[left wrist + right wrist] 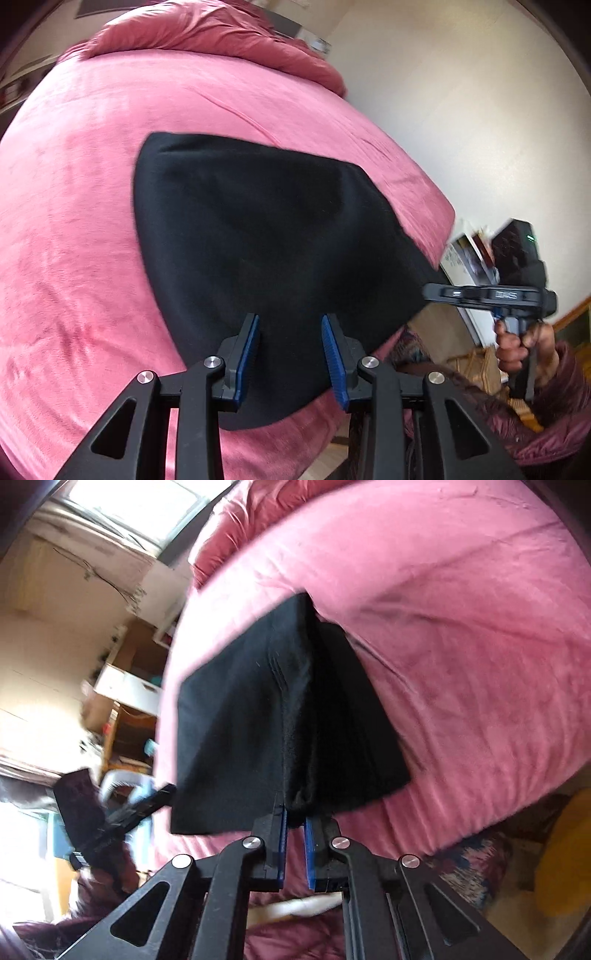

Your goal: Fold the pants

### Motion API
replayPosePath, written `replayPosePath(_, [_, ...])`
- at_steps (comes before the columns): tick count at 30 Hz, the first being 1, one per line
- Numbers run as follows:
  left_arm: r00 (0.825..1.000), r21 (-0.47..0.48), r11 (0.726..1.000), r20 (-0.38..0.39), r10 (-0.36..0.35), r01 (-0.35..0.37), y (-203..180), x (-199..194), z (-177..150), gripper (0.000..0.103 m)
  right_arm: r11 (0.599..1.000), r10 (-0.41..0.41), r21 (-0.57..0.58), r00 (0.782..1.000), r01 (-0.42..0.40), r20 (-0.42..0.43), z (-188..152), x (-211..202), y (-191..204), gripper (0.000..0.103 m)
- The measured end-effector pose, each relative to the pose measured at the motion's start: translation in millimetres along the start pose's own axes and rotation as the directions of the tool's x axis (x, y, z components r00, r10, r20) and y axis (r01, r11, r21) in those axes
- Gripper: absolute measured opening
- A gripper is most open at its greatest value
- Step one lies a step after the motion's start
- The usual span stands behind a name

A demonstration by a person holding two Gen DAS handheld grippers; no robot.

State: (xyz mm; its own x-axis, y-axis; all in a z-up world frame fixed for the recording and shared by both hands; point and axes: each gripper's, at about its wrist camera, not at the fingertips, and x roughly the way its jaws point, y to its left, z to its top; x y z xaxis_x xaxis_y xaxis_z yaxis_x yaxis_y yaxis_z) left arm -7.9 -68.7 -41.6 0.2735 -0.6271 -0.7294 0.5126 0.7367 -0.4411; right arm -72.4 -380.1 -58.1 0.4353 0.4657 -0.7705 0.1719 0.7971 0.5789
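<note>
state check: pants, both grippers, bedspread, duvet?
pants: black, folded, lying on the bed, near edge lifted by the right gripper.
right gripper: shut on the pants' edge.
left gripper: open, over the pants, holding nothing.
bedspread: pink, spread flat, a few creases.
duvet: bunched at the far end.

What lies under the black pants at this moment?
The pink bedspread lies under the black pants. The right gripper pinches one edge, lifting it. Whatever lies beneath the rest is covered.
</note>
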Motion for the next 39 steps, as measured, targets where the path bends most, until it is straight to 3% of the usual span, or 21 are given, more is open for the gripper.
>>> replayPosePath(3, [0.998,0.039,0.999,-0.058,0.026,-0.024,-6.6,14.5,-2.5,0.035,0.995,-0.096,0.005,0.995,0.096,-0.042,-3.2,26.5,-13.3,0.008])
replayPosePath(5, [0.996,0.043,0.998,-0.076,0.048,-0.045,-7.0,23.5,-2.7,0.035,0.995,-0.096,0.032,0.994,0.098,-0.046,-0.9,37.5,-18.2,0.007])
replayPosePath(9, [0.993,0.056,0.995,-0.081,0.083,-0.078,-13.9,29.7,-1.0,0.035,0.991,-0.133,-0.022,0.989,0.131,-0.069,2.2,43.3,-9.3,0.009])
replayPosePath(12, [0.996,0.073,0.994,-0.041,0.08,-0.077,-17.4,23.5,-0.7,0.035,0.993,-0.107,-0.059,0.992,0.103,-0.068,5.9,27.4,0.7,0.022])
replayPosePath(15, [0.999,0.066,0.997,0.0,0.051,-0.051,-19.1,15.8,0.9,0.035,0.982,-0.153,-0.113,0.988,0.15,-0.015,15.3,6.9,9.9,0.029])
replayPosePath(18, [0.999,0.096,0.994,0.019,0.042,-0.044,-26.9,14.7,2.9,0.035,0.981,-0.145,-0.121,0.988,0.15,0.054,36.2,-4.5,20.2,0.033])
replayPosePath(20, [0.999,0.123,0.992,0.013,0.03,-0.031,-34.1,18.3,2.7,0.035,0.981,-0.146,-0.113,0.983,0.158,0.107,54.9,-4.5,26.2,0.051])
replayPosePath(21, [1.0,0.138,0.99,0.006,0.03,-0.031,-37.6,21.1,2.3,0.035,0.981,-0.151,-0.101,0.98,0.165,0.13,68.8,-0.2,28.6,0.054])
replayPosePath(25, [0.997,0.222,0.974,-0.044,0.057,-0.046,-52.2,37.7,-2.3,0.035,0.981,-0.182,-0.046,0.972,0.191,0.149,113.8,29.5,29.1,0.055])
replayPosePath(27, [0.995,0.239,0.97,-0.078,0.066,-0.045,-56.1,48.5,-6.1,0.035,0.983,-0.179,-0.017,0.976,0.182,0.124,132.2,49.6,27.7,0.043])
replayPosePath(28, [0.993,0.246,0.968,-0.093,0.071,-0.046,-57.5,53.3,-8.7,0.035,0.984,-0.173,-0.026,0.978,0.178,0.116,134.8,54.6,27.7,0.007])
replayPosePath(31, [0.987,0.257,0.965,-0.134,0.094,-0.058,-57.8,67.8,-17.1,0.035,0.965,-0.235,-0.099,0.967,0.245,0.098,138.6,70.3,39.7,0.005])
replayPosePath(35, [0.986,0.251,0.966,-0.132,0.097,-0.061,-57.5,77.9,-20.1,0.035,0.933,-0.326,-0.139,0.943,0.333,0.072,136.7,92.0,28.8,0.004])
replayPosePath(39, [0.99,0.236,0.97,-0.107,0.088,-0.06,-58.2,67.6,-15.7,0.036,0.937,-0.319,-0.128,0.945,0.326,0.074,136.7,95.8,25.5,0.005])
